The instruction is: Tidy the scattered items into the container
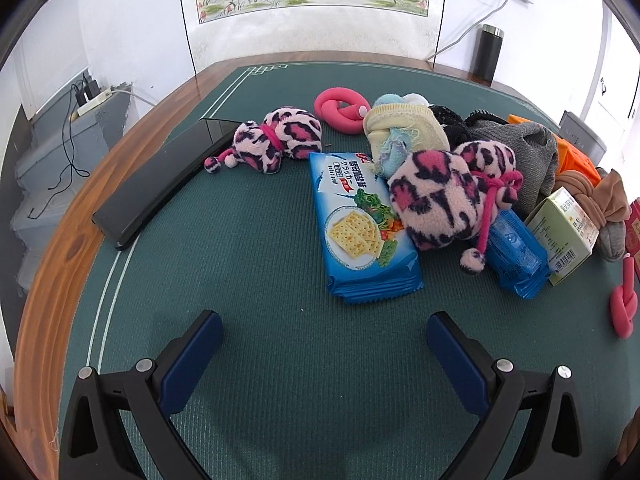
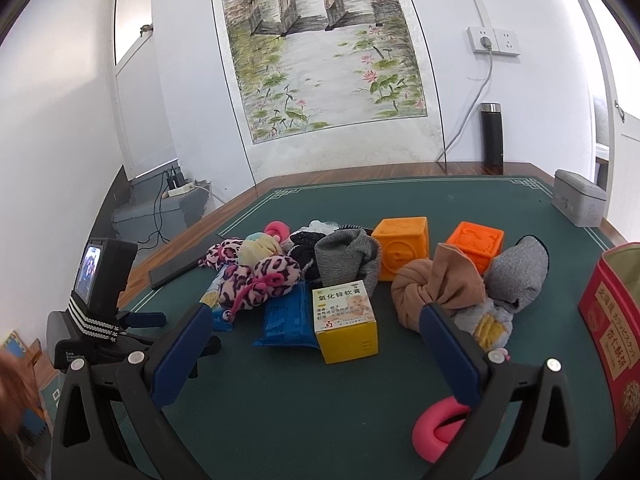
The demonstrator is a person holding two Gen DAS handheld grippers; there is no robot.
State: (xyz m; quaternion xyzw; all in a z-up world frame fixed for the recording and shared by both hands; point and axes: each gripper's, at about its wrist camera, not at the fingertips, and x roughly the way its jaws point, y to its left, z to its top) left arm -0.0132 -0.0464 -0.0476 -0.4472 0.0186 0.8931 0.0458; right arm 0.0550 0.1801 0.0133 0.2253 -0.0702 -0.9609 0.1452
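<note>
Scattered items lie on the green mat. In the left wrist view a blue cracker pack lies just beyond my open left gripper, with two pink leopard plush toys, a pink foam knot and rolled socks behind it. In the right wrist view my open right gripper faces a yellow-and-white box, a tan rolled stocking, grey socks and two orange cubes. A red tin container stands open at the far right. Both grippers hold nothing.
A black flat bar lies along the mat's left edge. A grey tin sits at the back right and a black flask stands by the wall. A second pink foam knot lies under the right finger. The left gripper's camera body shows at left.
</note>
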